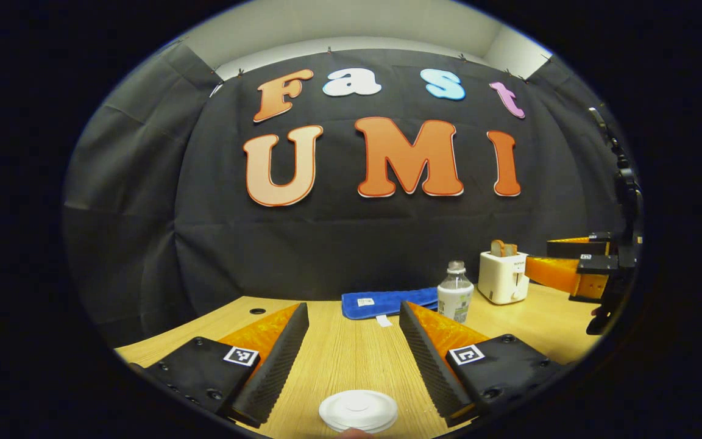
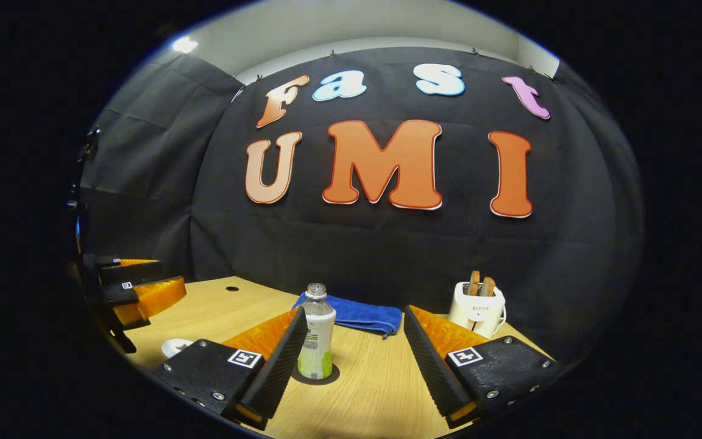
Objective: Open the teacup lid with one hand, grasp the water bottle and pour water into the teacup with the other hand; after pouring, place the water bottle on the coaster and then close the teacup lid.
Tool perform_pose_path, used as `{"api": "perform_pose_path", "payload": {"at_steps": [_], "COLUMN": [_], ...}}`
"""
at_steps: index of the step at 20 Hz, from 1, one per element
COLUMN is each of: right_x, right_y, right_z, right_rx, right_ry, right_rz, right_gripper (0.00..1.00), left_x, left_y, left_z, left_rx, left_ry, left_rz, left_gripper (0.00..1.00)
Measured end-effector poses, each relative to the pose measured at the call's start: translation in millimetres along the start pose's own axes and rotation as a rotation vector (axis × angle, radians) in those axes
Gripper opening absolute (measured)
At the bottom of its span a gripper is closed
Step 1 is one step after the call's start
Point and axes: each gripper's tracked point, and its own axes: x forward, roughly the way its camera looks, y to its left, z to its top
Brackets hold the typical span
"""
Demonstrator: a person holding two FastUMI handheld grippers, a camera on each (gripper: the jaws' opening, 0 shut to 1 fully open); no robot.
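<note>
Teacup lid: the white round teacup lid (image 1: pixel 358 410) sits on the table (image 1: pixel 351 353) right under the left gripper (image 1: pixel 354 360), low between its two fingers and a touch nearer than their tips.
Left jaws: wide apart, gripping nothing; the lid lies in the gap, touched by neither finger as far as I can see.
Water bottle: the water bottle (image 2: pixel 317 332) stands upright, long axis vertical, cap off by the look of its open neck, its base on a dark round coaster (image 2: pixel 320 375).
Right jaws: the right gripper (image 2: pixel 351 360) is also spread wide and empty; the bottle stands just ahead, close beside the left-hand finger and off the middle of the gap.
Nearer hand: the left one is plainly nearer the lid, the right one nearer the bottle.
What the next move turns on: I'd judge the left gripper must drop down and slightly back to straddle the lid; the right needs a small sideways shift to centre the bottle.
Bystanders: a blue cloth (image 1: pixel 387 303) and a white toaster (image 1: pixel 502 277) sit farther back, well apart from both.
</note>
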Motion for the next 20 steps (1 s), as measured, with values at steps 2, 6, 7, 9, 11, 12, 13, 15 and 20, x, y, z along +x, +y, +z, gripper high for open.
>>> {"api": "perform_pose_path", "payload": {"at_steps": [2,6,7,9,11,12,13,15,20], "right_x": [-8.2,-25.1,-27.2,-34.2,-41.0,-43.4,-45.3,-49.9,-55.2], "right_y": [4.1,10.7,9.2,6.2,0.6,-2.3,-5.6,-15.0,-19.6], "right_z": [9.6,26.7,28.9,32.3,32.0,30.0,29.1,26.6,28.4], "right_rx": [-0.019,-0.013,-0.014,-0.019,-0.013,-0.006,-0.005,-0.011,0.033], "right_ry": [-0.017,-0.056,-0.062,-0.071,-0.069,-0.064,-0.059,-0.054,-0.065], "right_rz": [0.005,0.007,-0.002,-0.016,-0.033,-0.043,-0.056,-0.091,-0.105], "right_gripper": [0.95,0.95,0.95,0.95,0.99,0.95,0.95,0.95,0.95], "left_x": [2.8,5.8,6.3,8.0,8.3,8.5,8.6,7.1,6.3], "left_y": [-2.3,-3.2,-4.6,-7.2,-9.0,-9.0,-10.8,-14.6,-16.7], "left_z": [15.7,43.8,46.6,51.3,56.2,58.4,58.4,56.4,53.3], "left_rx": [0.001,-0.007,-0.013,-0.017,-0.013,-0.021,-0.03,-0.034,-0.06], "left_ry": [-0.029,-0.089,-0.093,-0.091,-0.105,-0.112,-0.116,-0.115,-0.117], "left_rz": [0.001,0.006,0.002,-0.008,-0.01,-0.009,-0.011,-0.022,-0.032], "left_gripper": [0.98,0.98,0.94,0.94,0.95,0.95,0.95,0.95,0.95]}}
